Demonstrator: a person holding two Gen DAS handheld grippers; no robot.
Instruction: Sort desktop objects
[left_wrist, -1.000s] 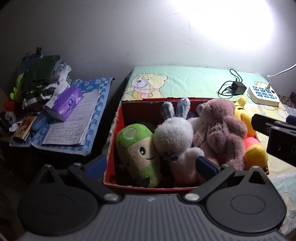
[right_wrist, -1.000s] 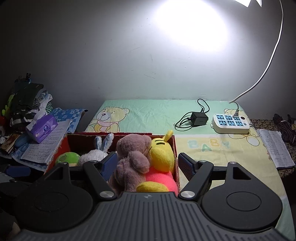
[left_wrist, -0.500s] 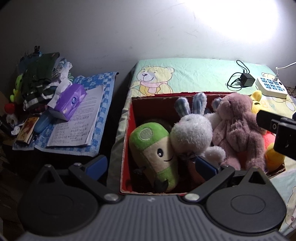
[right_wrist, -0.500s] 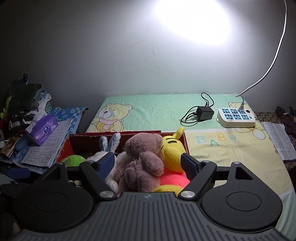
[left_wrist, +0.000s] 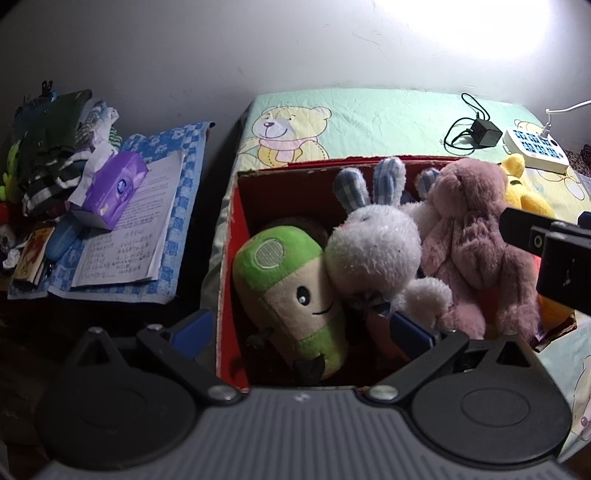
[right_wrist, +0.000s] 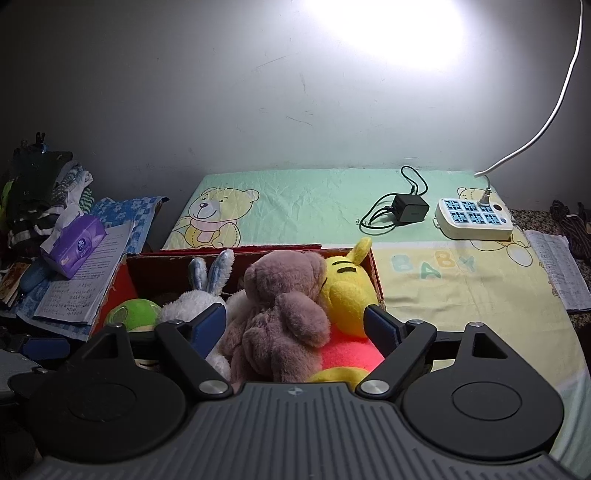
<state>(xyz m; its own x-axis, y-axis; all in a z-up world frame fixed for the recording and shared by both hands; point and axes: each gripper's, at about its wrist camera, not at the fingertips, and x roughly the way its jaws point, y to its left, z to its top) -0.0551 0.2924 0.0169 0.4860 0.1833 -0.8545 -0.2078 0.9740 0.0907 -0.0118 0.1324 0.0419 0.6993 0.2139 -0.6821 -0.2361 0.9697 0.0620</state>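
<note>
**Both claws parked over the toy box, nothing grabbed yet**

So the left claw (left_wrist: 299, 330) is spread wide and holding nothing. Its left finger sits outside the box wall, its right finger is down by the white bunny's paw, and the green plush (left_wrist: 291, 291) lies right between them at 12 o'clock. The right claw (right_wrist: 293, 326) is spread and empty too, with the brown bear (right_wrist: 284, 317) sitting in its gap.

All the toys are packed into the red box (left_wrist: 231, 236): green plush at the left end, the white bunny (left_wrist: 373, 251) touching it at 2 o'clock, then the bear, and the yellow bear (right_wrist: 349, 295) jammed against the right wall. The box rests on the bear-print sheet (right_wrist: 314, 199). A charger (right_wrist: 408, 208) and a power strip (right_wrist: 474, 218) lie well apart at 1 o'clock from the right claw, and the tissue pack (left_wrist: 112, 188) is off at 10 from the left.

My guess is this is the pick-a-toy stage. Next move probably needs a claw lowered around one plush body, closing on it without snagging its neighbour.
</note>
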